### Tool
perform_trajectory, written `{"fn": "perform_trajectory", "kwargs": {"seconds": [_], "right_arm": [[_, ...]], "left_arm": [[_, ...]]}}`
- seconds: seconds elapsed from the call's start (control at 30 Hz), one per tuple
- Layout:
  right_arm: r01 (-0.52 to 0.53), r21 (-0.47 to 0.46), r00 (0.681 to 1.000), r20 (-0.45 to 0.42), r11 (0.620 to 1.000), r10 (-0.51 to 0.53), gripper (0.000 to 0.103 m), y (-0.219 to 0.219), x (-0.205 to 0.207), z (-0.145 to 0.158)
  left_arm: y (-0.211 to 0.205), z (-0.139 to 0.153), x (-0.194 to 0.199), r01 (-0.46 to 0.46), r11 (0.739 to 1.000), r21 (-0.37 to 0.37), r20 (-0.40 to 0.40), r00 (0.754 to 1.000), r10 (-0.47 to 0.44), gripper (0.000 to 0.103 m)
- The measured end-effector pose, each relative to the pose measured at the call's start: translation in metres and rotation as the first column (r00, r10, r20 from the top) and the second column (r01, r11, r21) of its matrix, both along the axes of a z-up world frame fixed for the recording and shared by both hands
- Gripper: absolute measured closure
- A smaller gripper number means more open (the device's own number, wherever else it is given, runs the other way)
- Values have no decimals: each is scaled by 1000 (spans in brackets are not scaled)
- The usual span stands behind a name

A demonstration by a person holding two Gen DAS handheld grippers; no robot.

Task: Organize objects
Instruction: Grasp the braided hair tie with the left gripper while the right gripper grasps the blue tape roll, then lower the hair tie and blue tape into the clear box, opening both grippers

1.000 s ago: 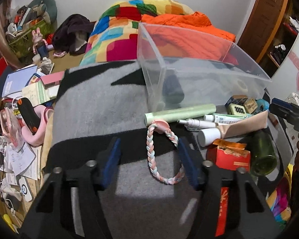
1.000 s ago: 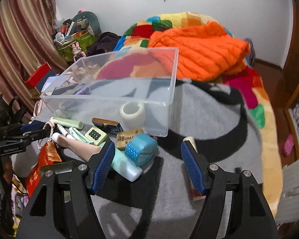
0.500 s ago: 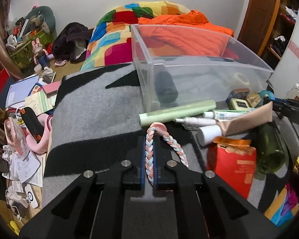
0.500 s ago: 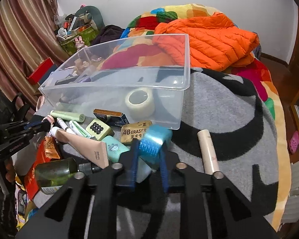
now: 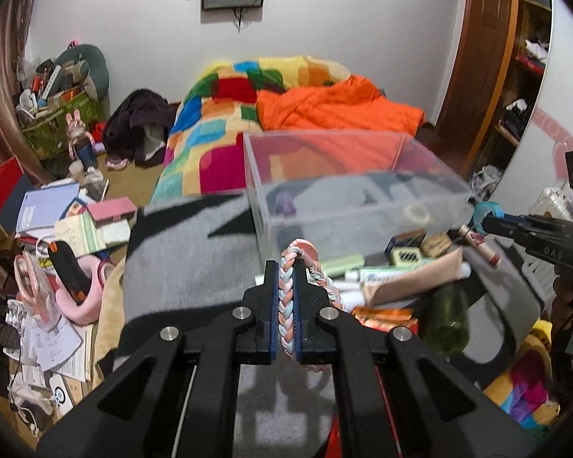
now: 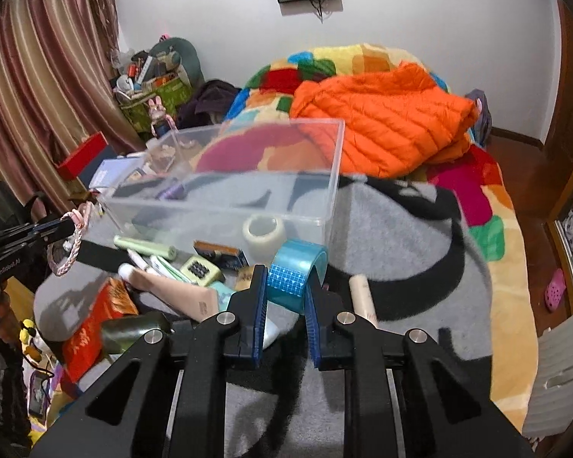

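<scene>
Above the grey blanket (image 6: 382,229), the left gripper (image 5: 285,267) is pinching a braided rope ring (image 5: 286,297), now lifted; the right gripper (image 6: 285,273) is clamping blue tape (image 6: 298,267), raised before the clear bin (image 6: 248,175). "GenRobot.AI" is showing on the left gripper's handle.

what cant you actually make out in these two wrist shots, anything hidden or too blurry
- Braided rope, left wrist view: its lower end is hidden behind the left gripper.
- Blue tape roll, right wrist view: its near side is covered by the right gripper.
- Clear bin: a purple item inside is smeared by the wall in both views; unidentifiable.
- Eraser box, left wrist view: print too blurred to read.
- Green bottle, right wrist view: partly hidden behind the gripper's body.
</scene>
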State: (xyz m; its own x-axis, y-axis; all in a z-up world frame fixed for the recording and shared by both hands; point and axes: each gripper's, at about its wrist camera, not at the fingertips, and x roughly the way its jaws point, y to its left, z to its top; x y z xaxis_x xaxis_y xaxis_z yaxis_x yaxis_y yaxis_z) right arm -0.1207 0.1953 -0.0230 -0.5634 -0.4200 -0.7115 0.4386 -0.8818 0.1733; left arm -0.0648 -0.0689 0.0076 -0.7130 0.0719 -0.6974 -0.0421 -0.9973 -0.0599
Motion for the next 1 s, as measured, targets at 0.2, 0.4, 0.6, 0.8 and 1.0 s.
{"fn": "perform_trajectory", "kwargs": {"seconds": [0.2, 0.4, 0.6, 0.8, 1.0], "right_arm": [[-12, -28, 998, -55, 1000, 11, 87, -1, 0, 21], [-27, -41, 996, -89, 999, 24, 87, -6, -6, 35], [-43, -48, 992, -117, 998, 37, 87, -16, -17, 46], [-67, -74, 994, -96, 995, 59, 87, -24, -32, 46], [-67, -77, 997, -36, 995, 65, 87, -26, -43, 30]], "left_arm": [[6, 21, -3, 18, 1000, 14, -57, 998, -17, 98], [14, 32, -18, 34, 999, 20, -80, 996, -32, 98], [18, 34, -46, 36, 999, 37, -67, 997, -33, 98], [26, 30, -73, 48, 998, 47, -33, 998, -47, 98], [39, 7, -102, 58, 998, 16, 57, 997, -59, 98]]}}
